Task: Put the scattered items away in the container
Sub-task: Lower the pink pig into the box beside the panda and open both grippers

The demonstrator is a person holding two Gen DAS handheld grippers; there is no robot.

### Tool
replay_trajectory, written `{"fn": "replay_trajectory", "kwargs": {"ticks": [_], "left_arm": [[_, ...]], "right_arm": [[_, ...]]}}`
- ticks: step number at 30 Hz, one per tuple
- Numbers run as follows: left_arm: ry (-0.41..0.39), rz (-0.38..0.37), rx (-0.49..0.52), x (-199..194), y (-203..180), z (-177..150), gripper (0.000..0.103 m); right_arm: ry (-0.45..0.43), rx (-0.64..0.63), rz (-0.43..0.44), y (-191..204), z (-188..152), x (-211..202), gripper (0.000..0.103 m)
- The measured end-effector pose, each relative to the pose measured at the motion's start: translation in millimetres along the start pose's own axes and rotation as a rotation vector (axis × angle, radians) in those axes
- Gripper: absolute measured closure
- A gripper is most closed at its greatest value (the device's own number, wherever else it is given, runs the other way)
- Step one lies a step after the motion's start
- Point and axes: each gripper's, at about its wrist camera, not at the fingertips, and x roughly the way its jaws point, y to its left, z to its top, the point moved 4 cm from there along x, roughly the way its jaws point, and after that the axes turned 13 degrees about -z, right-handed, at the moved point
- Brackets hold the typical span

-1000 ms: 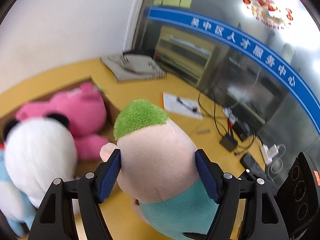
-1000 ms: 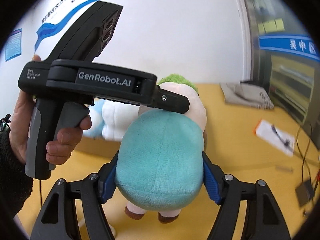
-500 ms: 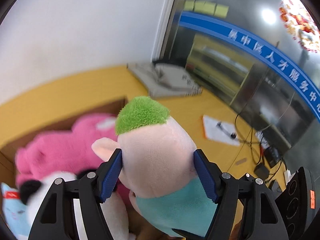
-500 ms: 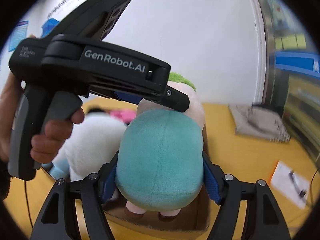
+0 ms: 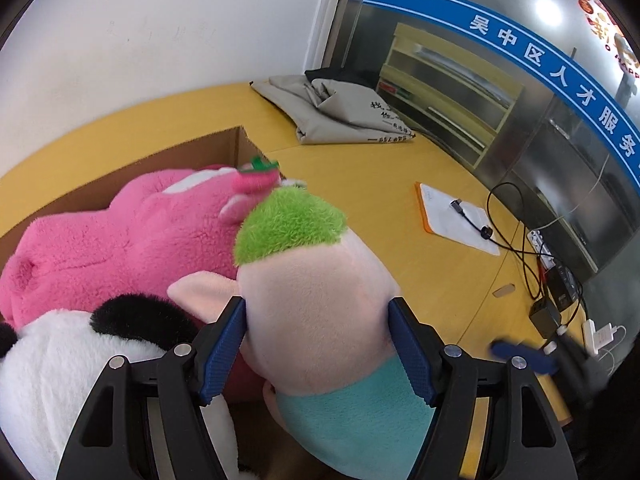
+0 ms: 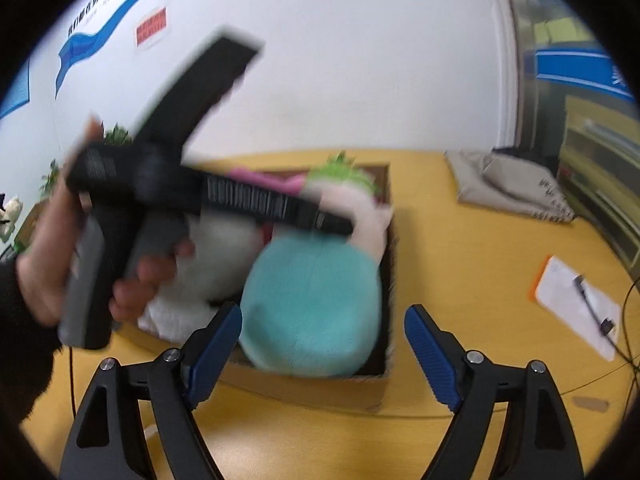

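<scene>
Plush pig (image 5: 316,312) — soft, light, squashy — we clamp its head in our left gripper (image 5: 318,350); our right gripper (image 6: 322,354) gapes empty above the cardboard box (image 6: 312,390).

Right tool (image 6: 322,344) gapes before the plush pig (image 6: 310,312) in the cardboard box (image 6: 376,390).

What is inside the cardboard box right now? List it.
The cardboard box holds a pink plush bear, a panda plush and the green-haired plush doll, whose head the left gripper grips. The box floor is covered.
</scene>
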Motion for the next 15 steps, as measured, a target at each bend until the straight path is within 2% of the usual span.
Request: {"fn": "replay_trajectory", "kwargs": {"ticks": [2,3,4,6,9,11,13,15], "left_arm": [[0.000,-0.004,-0.008,3.5,1.7,-1.3,0.027],[0.003,-0.001,-0.009,5.4,2.3,-2.1,0.027],[0.013,0.005,-0.007,8.5,3.1,-3.7,0.027],[0.030,0.018,0.005,15.2,3.9,-8.2,0.026],[0.028,0.016,0.004,18.4,5.6,-10.3,0.023],[0.031,0.020,-0.008,19.1,6.3,-10.8,0.022],[0.021,0.042,0.004,14.2,2.1,-10.7,0.020],[-0.012,0.068,0.018,-0.7,-6.8,-11.6,0.020]], "right_arm": [[0.000,0.012,-0.007,-4.2,7.6,7.5,0.025],[0.015,0.008,-0.009,-4.3,8.5,15.0,0.038],[0.042,-0.005,-0.008,-4.1,7.6,27.6,0.042],[0.103,-0.018,-0.007,1.5,-4.2,42.4,0.043],[0.086,-0.037,-0.034,3.0,-10.1,43.9,0.048],[0.124,-0.001,-0.013,-0.4,-12.6,48.1,0.050],[0.119,-0.023,-0.018,1.4,-14.1,46.9,0.050],[0.131,0.016,-0.005,-0.6,-14.1,42.7,0.047]]}}
